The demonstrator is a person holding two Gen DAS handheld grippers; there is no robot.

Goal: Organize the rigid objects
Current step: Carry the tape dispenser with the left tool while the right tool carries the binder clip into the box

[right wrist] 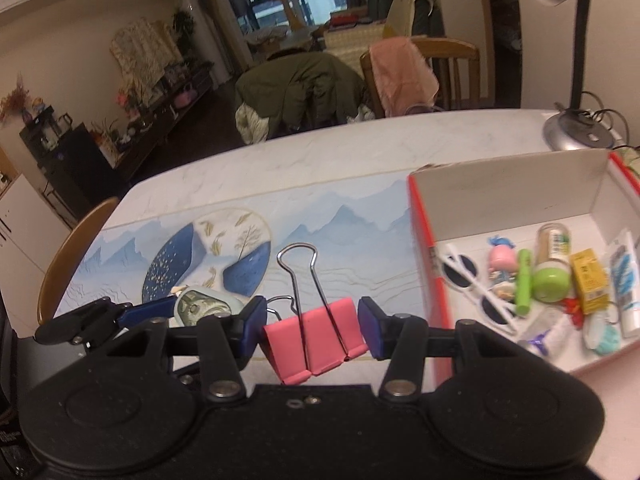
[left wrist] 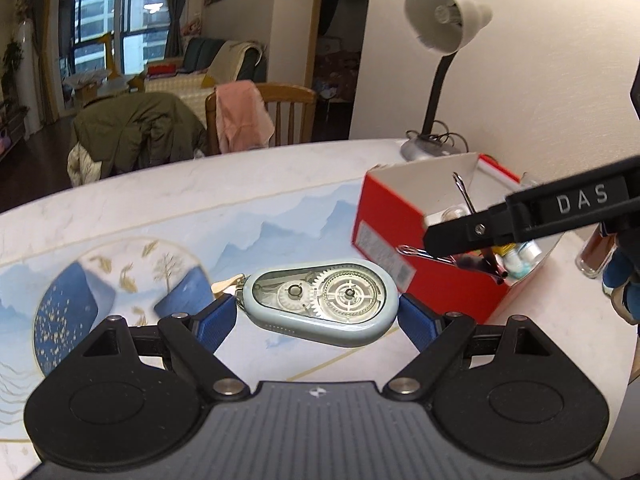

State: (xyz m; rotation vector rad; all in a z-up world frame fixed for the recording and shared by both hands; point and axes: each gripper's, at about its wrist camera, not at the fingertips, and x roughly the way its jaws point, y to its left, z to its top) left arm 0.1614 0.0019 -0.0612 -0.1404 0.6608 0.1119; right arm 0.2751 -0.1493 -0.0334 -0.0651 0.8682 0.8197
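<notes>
Left hand-held gripper [left wrist: 318, 312] is clamped on a correction tape dispenser [left wrist: 320, 303], blue pads pressing both ends, lifted above the worktop [left wrist: 168, 208]. Dispenser's long axis runs across the jaws, side to side; its narrow tip points away from the red box [left wrist: 404, 236], its rounded wide end toward the box. Clear window with the gears faces up to the camera.

Right hand-held gripper [right wrist: 312, 330] is clamped on a pink binder clip [right wrist: 314, 340], pads on its two side ends, also held off the worktop just beside the red box [right wrist: 424, 248], on its open-worktop side. Clip's long axis lies across the jaws; one wire handle stands up and away from the camera, the clip's folded spine toward the camera.

In the right wrist view, the left gripper with the dispenser sits farther from the box than the clip.

Box interior holds white sunglasses [right wrist: 476, 284], a green-capped jar [right wrist: 554, 260], a yellow carton [right wrist: 590, 280], and other small items. A desk lamp [left wrist: 444, 28] stands behind the box.
</notes>
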